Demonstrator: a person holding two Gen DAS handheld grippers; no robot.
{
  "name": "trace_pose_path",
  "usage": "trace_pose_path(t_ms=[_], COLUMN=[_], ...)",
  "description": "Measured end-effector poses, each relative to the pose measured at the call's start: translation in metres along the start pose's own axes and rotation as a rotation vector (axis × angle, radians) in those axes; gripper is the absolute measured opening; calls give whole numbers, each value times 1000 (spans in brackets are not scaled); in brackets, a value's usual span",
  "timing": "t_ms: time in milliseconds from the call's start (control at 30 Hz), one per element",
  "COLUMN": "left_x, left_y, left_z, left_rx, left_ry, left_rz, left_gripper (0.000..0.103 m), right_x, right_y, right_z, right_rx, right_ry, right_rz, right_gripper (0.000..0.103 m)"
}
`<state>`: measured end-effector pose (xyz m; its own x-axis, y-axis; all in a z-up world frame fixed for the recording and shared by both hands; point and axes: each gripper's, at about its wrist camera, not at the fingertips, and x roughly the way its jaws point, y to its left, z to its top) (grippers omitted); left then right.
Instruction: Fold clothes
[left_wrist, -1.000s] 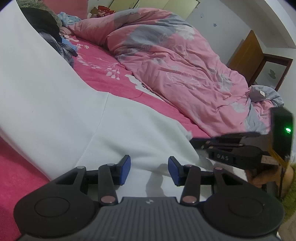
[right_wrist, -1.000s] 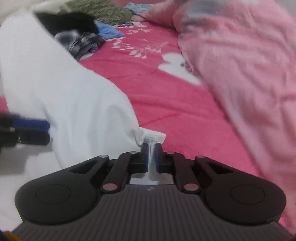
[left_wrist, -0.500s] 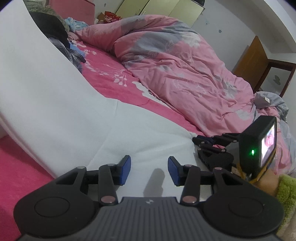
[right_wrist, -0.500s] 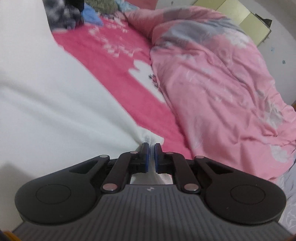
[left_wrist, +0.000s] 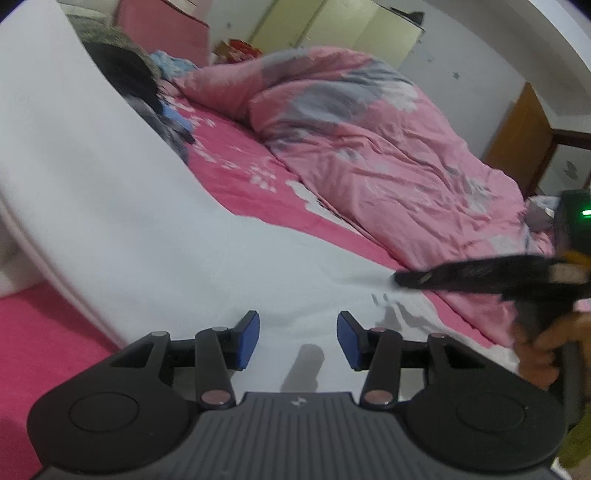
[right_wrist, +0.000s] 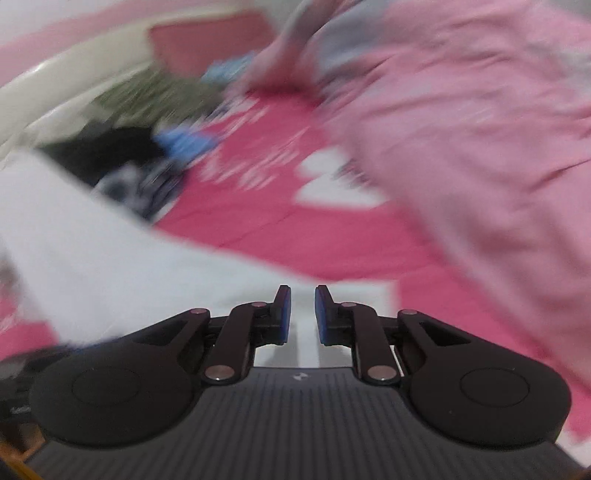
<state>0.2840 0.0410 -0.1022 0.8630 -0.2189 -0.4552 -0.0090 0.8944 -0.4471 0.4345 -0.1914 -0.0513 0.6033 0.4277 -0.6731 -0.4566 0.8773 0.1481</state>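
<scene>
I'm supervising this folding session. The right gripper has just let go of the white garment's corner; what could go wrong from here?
1. The right gripper has just been opening and nothing is pinched now, so the white garment may slump out of its fold.
2. The left gripper is open too, holding nothing.
3. The pink duvet lies close by; the next grab might snag it.

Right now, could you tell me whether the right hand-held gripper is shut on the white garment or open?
Open. The right hand-held gripper has just been opening; a clear gap separates its pads, and the white garment lies beneath, unpinched.

White walls (left_wrist: 476, 55), pale-yellow wardrobe doors (left_wrist: 332, 26), and a wooden door (left_wrist: 517, 136).
</scene>
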Motion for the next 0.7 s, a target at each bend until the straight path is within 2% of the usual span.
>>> trace_pose_path(t_ms=[100, 167, 300, 400, 500, 567, 700], left_x=[0, -1, -4, -6, -9, -9, 0], left_y=[5, 6, 6, 5, -1, -8, -18], left_z=[1, 1, 1, 2, 3, 4, 0], left_rx=[-27, -32, -30, -28, -1, 33, 77], left_ry=[-9, -16, -30, -43, -55, -44, 20], left_rz=[12, 11, 5, -10, -47, -79, -111], left_gripper=[49, 49, 51, 53, 59, 62, 63], right_x=[47, 71, 72, 44, -6, -49, -139], right_y=[10, 8, -3, -13, -38, -53, -69], right_z=[4, 9, 24, 26, 23, 17, -4], right_rx=[2, 27, 151, 201, 312, 374, 389], right_ry=[71, 37, -22, -69, -137, -172, -221], right_rz=[-26, -61, -119, -167, -148, -137, -161], right_gripper=[10, 6, 7, 10, 10, 10, 12])
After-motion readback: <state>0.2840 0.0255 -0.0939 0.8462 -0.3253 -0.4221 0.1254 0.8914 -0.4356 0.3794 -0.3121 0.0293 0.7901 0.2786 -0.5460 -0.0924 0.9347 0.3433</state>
